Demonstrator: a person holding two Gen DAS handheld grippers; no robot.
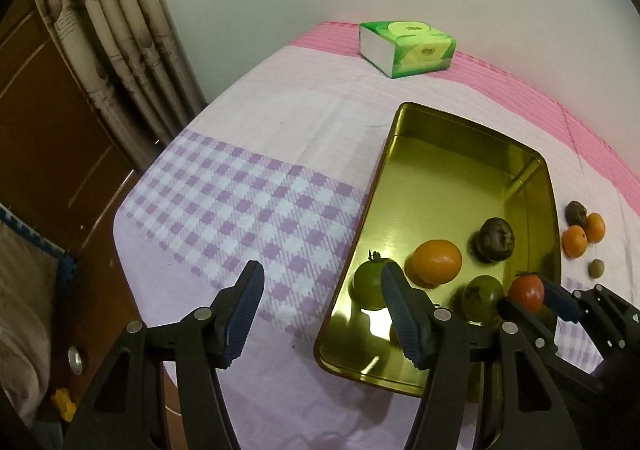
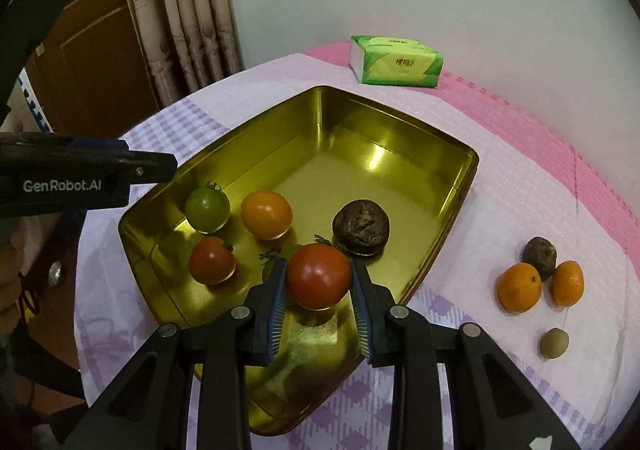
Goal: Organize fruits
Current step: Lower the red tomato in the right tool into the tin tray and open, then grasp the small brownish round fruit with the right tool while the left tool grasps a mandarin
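My right gripper (image 2: 318,270) is shut on a red tomato (image 2: 319,276) just above the near end of the gold tray (image 2: 400,130). In the tray lie a green tomato (image 2: 207,209), an orange (image 2: 266,214), a second red tomato (image 2: 211,260) and a dark wrinkled fruit (image 2: 361,228). Another green tomato (image 1: 482,296) shows in the left wrist view. My left gripper (image 1: 324,298) stands open over the tray's left rim (image 1: 352,270), with nothing between its fingers. It is the black body at the left edge in the right wrist view (image 2: 100,170).
On the cloth right of the tray lie two oranges (image 2: 519,287) (image 2: 568,283), a dark fruit (image 2: 540,252) and a small brownish fruit (image 2: 554,343). A green tissue pack (image 2: 396,60) sits at the far edge by the wall. Curtains and a wooden door stand left.
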